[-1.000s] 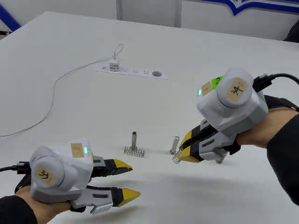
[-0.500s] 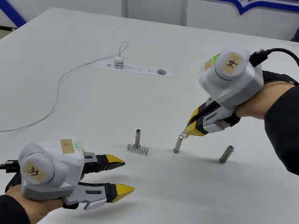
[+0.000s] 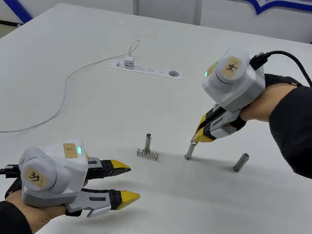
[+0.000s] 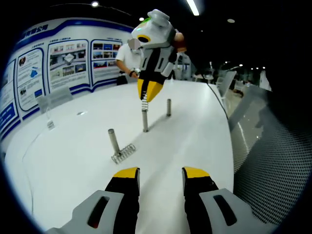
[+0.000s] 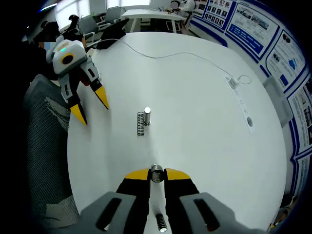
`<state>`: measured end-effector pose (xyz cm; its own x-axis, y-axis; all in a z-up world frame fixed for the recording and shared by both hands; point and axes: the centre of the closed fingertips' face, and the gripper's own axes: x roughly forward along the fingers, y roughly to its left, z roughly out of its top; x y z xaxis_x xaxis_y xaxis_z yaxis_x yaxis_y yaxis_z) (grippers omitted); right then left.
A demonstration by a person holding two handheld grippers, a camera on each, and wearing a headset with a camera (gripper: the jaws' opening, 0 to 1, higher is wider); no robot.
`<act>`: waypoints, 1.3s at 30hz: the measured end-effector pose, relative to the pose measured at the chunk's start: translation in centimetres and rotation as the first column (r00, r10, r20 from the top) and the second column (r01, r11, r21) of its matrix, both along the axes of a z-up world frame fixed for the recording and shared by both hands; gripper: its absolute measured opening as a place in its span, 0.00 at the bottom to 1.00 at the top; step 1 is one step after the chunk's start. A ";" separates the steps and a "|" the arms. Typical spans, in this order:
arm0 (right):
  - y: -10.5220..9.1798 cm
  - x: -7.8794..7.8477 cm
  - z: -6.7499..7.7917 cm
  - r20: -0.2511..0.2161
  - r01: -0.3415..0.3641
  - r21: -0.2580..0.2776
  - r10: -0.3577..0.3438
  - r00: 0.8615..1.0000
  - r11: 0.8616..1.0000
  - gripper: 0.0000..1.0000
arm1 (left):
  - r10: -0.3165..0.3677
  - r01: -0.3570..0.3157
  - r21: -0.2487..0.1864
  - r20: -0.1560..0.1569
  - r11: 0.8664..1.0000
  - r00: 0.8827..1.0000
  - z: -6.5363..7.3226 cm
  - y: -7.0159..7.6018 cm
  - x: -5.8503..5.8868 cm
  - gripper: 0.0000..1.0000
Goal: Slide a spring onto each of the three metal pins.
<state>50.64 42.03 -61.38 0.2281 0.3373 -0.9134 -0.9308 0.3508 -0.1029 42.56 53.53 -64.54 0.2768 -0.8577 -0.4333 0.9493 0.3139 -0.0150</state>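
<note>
My right gripper [image 3: 200, 138] is shut on a small spring [image 4: 144, 103] and holds it upright, its lower end at the top of the middle metal pin [image 3: 189, 150]. To the left stands another bare pin [image 3: 147, 142] with a loose spring [image 3: 147, 155] lying at its base. At the right a third spring [image 3: 241, 162] stands upright; I cannot tell whether a pin is inside it. My left gripper [image 3: 127, 183] hovers open near the table's front left with nothing between its jaws, well apart from the pins.
A white power strip [image 3: 146, 70] with a plugged charger [image 3: 129, 62] lies at the back, its cable [image 3: 63, 92] trailing left across the white table [image 3: 97, 122]. Chairs and a person [image 4: 127, 61] are beyond the far edge.
My right gripper rose from the table surface with the spring and came over the middle pin. The upright spring at the right is now uncovered. The left gripper barely moved.
</note>
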 end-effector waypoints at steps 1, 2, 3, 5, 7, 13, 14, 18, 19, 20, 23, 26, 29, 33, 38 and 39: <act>0.0 0.0 -0.3 -0.006 -0.002 -0.010 0.002 1.000 1.000 0.12 | 0.000 0.000 -0.001 -0.001 1.000 1.000 0.0 0.0 0.0 0.36; 0.0 -0.1 -0.5 -0.010 -0.004 -0.016 0.004 1.000 1.000 0.12 | 0.001 -0.001 -0.002 -0.001 1.000 1.000 0.0 0.0 0.0 0.36; 0.1 -0.1 -0.7 -0.014 -0.006 -0.021 0.005 1.000 1.000 0.12 | 0.001 -0.001 -0.003 -0.001 1.000 1.000 0.0 0.0 0.1 0.36; 0.1 -0.1 -1.2 -0.023 -0.007 -0.028 0.006 1.000 1.000 0.12 | 0.001 -0.001 -0.005 -0.001 1.000 1.000 0.1 0.0 0.1 0.36; 0.0 0.1 -1.7 -0.030 -0.005 -0.037 0.004 1.000 0.999 0.12 | 0.002 -0.002 -0.005 -0.001 1.000 1.000 0.1 -0.1 0.1 0.36; 0.0 0.1 -3.2 -0.057 0.000 -0.053 -0.003 0.998 0.999 0.12 | 0.006 -0.006 -0.005 -0.005 1.000 1.000 0.0 0.1 0.2 0.36; -0.1 0.1 -3.5 -0.060 -0.001 -0.056 -0.003 0.998 0.998 0.12 | 0.007 -0.007 -0.004 -0.006 1.000 1.000 0.0 0.1 0.2 0.36; -0.2 0.3 -4.4 -0.070 0.011 -0.059 -0.015 0.997 0.998 0.12 | 0.011 -0.011 -0.002 -0.010 1.000 1.000 -0.2 0.1 0.2 0.36; -0.3 0.3 -4.8 -0.073 0.013 -0.061 -0.017 0.997 0.998 0.12 | 0.013 -0.013 -0.003 -0.011 1.000 1.000 -0.2 0.1 0.2 0.36; -0.3 0.4 -4.9 -0.074 0.013 -0.061 -0.018 0.997 0.998 0.12 | 0.014 -0.014 -0.004 -0.012 1.000 1.000 -0.2 0.1 0.2 0.36; -0.4 0.3 -5.3 -0.078 0.013 -0.065 -0.018 0.997 0.998 0.12 | 0.015 -0.015 -0.005 -0.013 1.000 1.000 -0.3 0.1 0.2 0.36; -0.4 0.4 -5.2 -0.079 0.017 -0.058 -0.021 0.997 0.998 0.12 | 0.017 -0.017 -0.005 -0.014 1.000 1.000 -0.3 0.1 0.2 0.36; -0.3 0.5 -5.1 -0.075 0.015 -0.056 -0.020 0.997 0.998 0.13 | 0.017 -0.017 -0.004 -0.011 1.000 1.000 -0.2 0.2 0.2 0.36; -0.4 0.5 -4.4 -0.055 0.022 -0.051 -0.025 0.998 0.998 0.16 | 0.017 -0.017 -0.005 -0.007 1.000 1.000 0.0 0.2 0.3 0.36; 0.1 0.5 -2.5 -0.001 0.023 -0.034 -0.023 1.000 0.999 0.17 | 0.015 -0.015 -0.002 -0.002 1.000 1.000 0.1 0.2 0.2 0.36; 0.5 0.6 -2.0 0.019 0.011 -0.028 -0.011 1.000 1.000 0.17 | 0.013 -0.013 -0.001 -0.002 1.000 1.000 0.1 0.2 0.2 0.36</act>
